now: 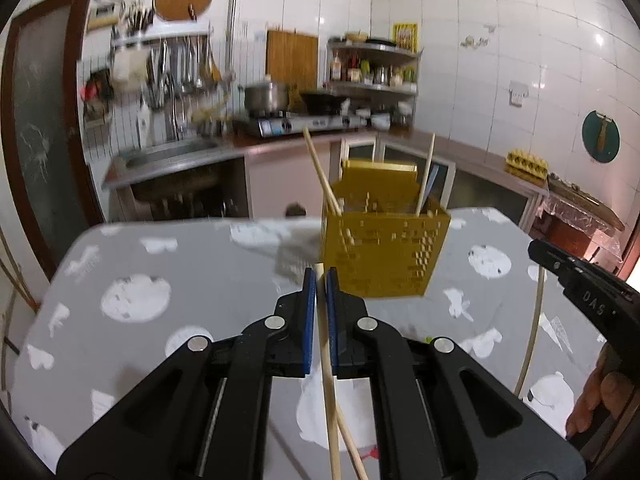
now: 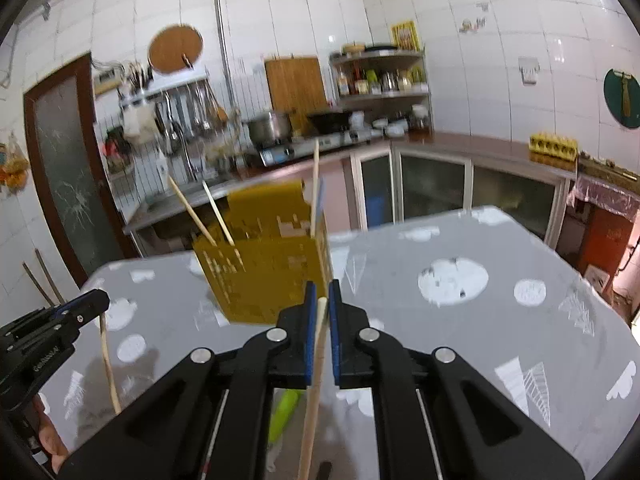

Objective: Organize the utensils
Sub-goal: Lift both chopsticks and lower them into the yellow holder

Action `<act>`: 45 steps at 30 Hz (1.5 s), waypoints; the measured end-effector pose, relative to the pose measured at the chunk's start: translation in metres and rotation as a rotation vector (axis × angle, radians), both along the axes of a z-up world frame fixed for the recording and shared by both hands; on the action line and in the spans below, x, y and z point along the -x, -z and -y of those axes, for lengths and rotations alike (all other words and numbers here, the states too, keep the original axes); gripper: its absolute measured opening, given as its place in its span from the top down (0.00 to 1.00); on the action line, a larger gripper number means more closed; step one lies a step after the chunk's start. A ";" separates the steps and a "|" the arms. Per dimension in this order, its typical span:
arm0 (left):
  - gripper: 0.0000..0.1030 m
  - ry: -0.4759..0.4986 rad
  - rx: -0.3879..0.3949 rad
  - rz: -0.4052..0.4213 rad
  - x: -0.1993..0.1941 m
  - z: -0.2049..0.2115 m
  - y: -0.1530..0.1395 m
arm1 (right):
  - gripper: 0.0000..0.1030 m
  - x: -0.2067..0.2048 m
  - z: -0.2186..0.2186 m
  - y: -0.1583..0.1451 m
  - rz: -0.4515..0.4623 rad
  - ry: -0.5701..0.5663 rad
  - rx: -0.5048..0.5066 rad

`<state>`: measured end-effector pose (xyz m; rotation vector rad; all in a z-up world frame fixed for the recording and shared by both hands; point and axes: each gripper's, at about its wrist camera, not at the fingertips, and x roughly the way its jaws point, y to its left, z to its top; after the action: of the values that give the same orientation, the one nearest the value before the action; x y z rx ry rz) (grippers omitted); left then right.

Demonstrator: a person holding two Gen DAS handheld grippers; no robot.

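A yellow perforated utensil holder (image 1: 384, 252) stands on the grey patterned table (image 1: 180, 264) with chopsticks sticking out of it. My left gripper (image 1: 320, 276) is shut on a wooden chopstick (image 1: 327, 380), just in front of the holder. A second chopstick (image 1: 352, 448) lies under it. My right gripper (image 2: 322, 292) is shut on another wooden chopstick (image 2: 314, 384), close to the holder (image 2: 264, 264). Each gripper shows in the other's view: the right one (image 1: 538, 250) and the left one (image 2: 96, 302).
A green object (image 2: 285, 412) lies on the table under my right gripper. Behind the table are a sink counter (image 1: 172, 156), a stove with a pot (image 1: 266, 98), a spice shelf (image 1: 372, 68) and a long side counter with an egg tray (image 1: 526, 162).
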<state>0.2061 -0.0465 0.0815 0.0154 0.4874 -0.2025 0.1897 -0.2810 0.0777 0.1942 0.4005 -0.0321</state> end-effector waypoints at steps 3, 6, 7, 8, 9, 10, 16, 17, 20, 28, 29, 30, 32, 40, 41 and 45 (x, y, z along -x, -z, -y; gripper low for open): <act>0.96 0.005 0.009 0.047 0.004 0.000 -0.009 | 0.94 0.006 -0.001 -0.011 0.049 0.001 0.022; 0.96 0.000 0.019 0.082 0.003 0.000 -0.016 | 0.94 0.011 -0.003 -0.022 0.097 0.008 0.050; 0.96 0.000 0.021 0.092 0.003 0.000 -0.017 | 0.94 0.013 -0.003 -0.025 0.109 0.009 0.056; 0.96 -0.002 0.022 0.102 0.003 0.000 -0.018 | 0.94 0.014 -0.002 -0.028 0.123 0.010 0.062; 0.96 -0.003 0.026 0.115 0.002 0.000 -0.020 | 0.94 0.015 -0.002 -0.030 0.131 0.011 0.065; 0.96 -0.004 0.026 0.121 0.001 0.001 -0.021 | 0.94 0.015 -0.002 -0.032 0.138 0.011 0.069; 0.96 -0.004 0.034 0.139 -0.011 0.004 -0.024 | 0.94 0.007 0.007 -0.041 0.153 0.020 0.065; 0.97 -0.002 0.034 0.146 -0.012 0.005 -0.026 | 0.94 0.004 0.009 -0.042 0.152 0.023 0.067; 0.96 0.002 0.037 0.156 -0.016 0.008 -0.030 | 0.94 -0.002 0.014 -0.043 0.147 0.025 0.069; 0.97 0.015 0.059 0.167 -0.029 0.015 -0.042 | 0.94 -0.013 0.017 -0.057 0.167 0.027 0.078; 0.97 0.017 0.061 0.166 -0.030 0.016 -0.042 | 0.94 -0.014 0.016 -0.058 0.167 0.026 0.080; 0.97 0.020 0.061 0.164 -0.031 0.017 -0.042 | 0.94 -0.015 0.016 -0.059 0.167 0.025 0.082; 0.97 0.022 0.061 0.159 -0.034 0.017 -0.041 | 0.94 -0.016 0.017 -0.058 0.167 0.023 0.079; 0.97 0.030 0.079 0.169 -0.035 0.015 -0.055 | 0.94 -0.019 0.019 -0.068 0.184 0.018 0.057; 0.97 0.035 0.079 0.177 -0.035 0.015 -0.060 | 0.94 -0.020 0.020 -0.074 0.194 0.016 0.056; 0.97 0.043 0.092 0.219 -0.037 0.019 -0.085 | 0.94 -0.029 0.018 -0.098 0.226 0.015 0.056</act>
<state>0.2434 -0.0653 0.1669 -0.0418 0.2591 -0.2616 0.2185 -0.2995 0.1759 0.1436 0.1724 -0.0361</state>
